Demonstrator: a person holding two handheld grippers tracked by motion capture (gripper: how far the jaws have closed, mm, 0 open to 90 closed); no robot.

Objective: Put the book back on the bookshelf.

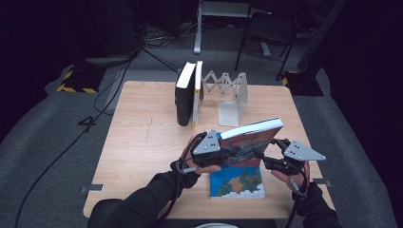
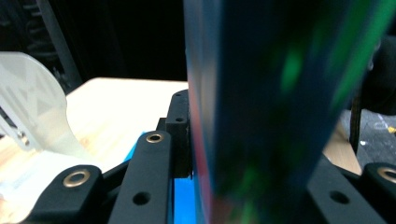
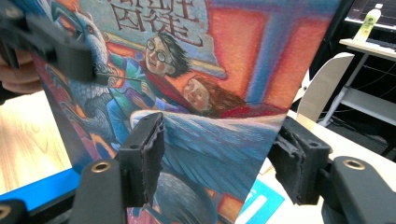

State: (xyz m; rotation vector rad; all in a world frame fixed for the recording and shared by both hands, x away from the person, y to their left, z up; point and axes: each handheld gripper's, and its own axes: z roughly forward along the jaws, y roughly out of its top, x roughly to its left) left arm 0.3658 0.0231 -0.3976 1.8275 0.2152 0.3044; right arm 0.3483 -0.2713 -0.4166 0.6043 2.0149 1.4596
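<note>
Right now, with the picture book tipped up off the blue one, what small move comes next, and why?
Probably close the right gripper on the picture book before lifting: its jaws stand either side of the cover without pressing, while the left gripper already clamps the spine. Then carry it toward the metal bookend.

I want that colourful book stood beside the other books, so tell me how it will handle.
The colourful book looks stiff: it stands tilted without sagging. Probably hefty, given its thick page block. The left claw is clamped across its spine, yet the tall book could tip against the right claw if let go.
</note>
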